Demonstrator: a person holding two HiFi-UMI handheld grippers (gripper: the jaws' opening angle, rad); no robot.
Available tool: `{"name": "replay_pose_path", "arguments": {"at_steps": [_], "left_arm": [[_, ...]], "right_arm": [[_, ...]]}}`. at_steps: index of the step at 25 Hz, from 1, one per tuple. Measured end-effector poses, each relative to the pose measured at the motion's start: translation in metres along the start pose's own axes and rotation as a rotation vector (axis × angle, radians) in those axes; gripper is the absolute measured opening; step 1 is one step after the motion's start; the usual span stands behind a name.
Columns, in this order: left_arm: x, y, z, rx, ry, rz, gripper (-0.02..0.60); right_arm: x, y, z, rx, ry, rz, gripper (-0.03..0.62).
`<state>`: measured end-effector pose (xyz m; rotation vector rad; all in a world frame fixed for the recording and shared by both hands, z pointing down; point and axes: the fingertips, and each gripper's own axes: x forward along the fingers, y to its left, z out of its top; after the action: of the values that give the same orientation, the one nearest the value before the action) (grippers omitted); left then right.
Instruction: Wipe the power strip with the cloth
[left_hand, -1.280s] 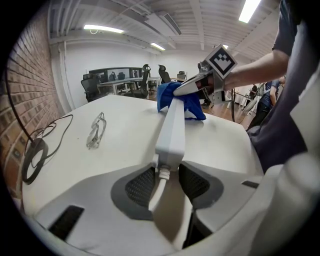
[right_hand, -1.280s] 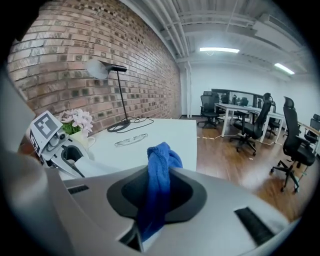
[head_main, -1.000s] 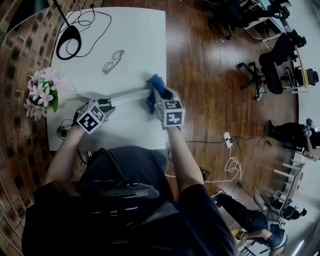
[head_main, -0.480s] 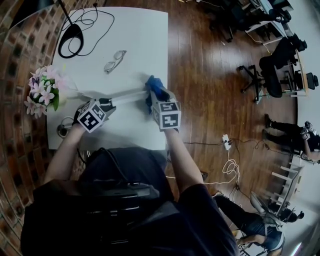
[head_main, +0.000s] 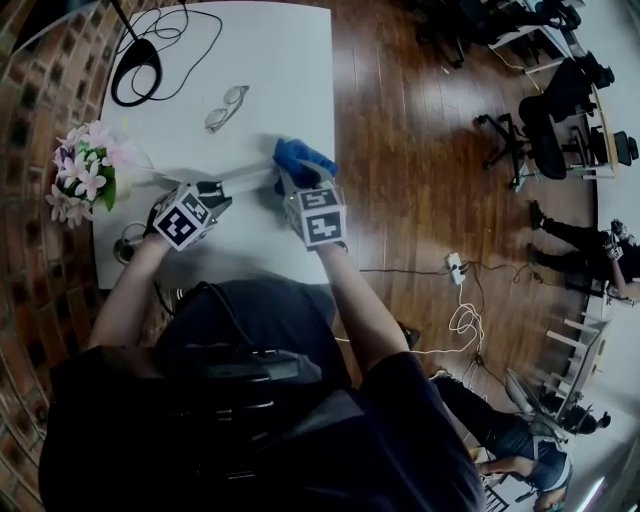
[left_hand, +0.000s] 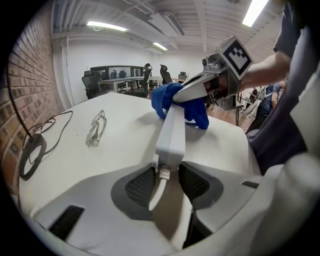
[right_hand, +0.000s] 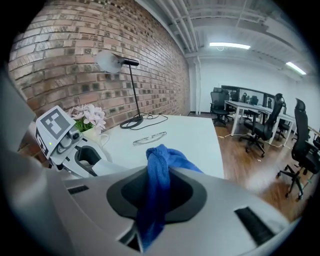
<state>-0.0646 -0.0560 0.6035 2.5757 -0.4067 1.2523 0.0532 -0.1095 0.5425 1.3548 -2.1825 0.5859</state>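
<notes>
My left gripper (head_main: 224, 193) is shut on the cord end of a long white power strip (head_main: 252, 180), which reaches from it toward the right over the white table (head_main: 280, 60). In the left gripper view the strip (left_hand: 171, 131) runs straight away from the jaws (left_hand: 167, 174), its white cord hanging between the pads. My right gripper (head_main: 290, 178) is shut on a blue cloth (head_main: 304, 158). The cloth (left_hand: 184, 104) is bunched over the strip's far part. In the right gripper view the cloth (right_hand: 158, 180) hangs between the jaws (right_hand: 157, 194).
A pair of glasses (head_main: 227, 106) lies farther back on the table. A black lamp base with its coiled cable (head_main: 137, 78) sits at the far left corner. Pink flowers (head_main: 84, 178) stand at the left edge. Office chairs (head_main: 545, 120) stand on the wood floor to the right.
My right gripper has slid left along the strip with the cloth, toward the left gripper. The left gripper has kept still.
</notes>
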Motion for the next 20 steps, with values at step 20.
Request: {"name": "replay_pose_path", "arguments": {"at_steps": [20], "left_arm": [[0.001, 0.001, -0.001, 0.003, -0.008, -0.007, 0.164]], "right_arm": [[0.022, 0.088, 0.005, -0.111, 0.002, 0.163, 0.065]]}}
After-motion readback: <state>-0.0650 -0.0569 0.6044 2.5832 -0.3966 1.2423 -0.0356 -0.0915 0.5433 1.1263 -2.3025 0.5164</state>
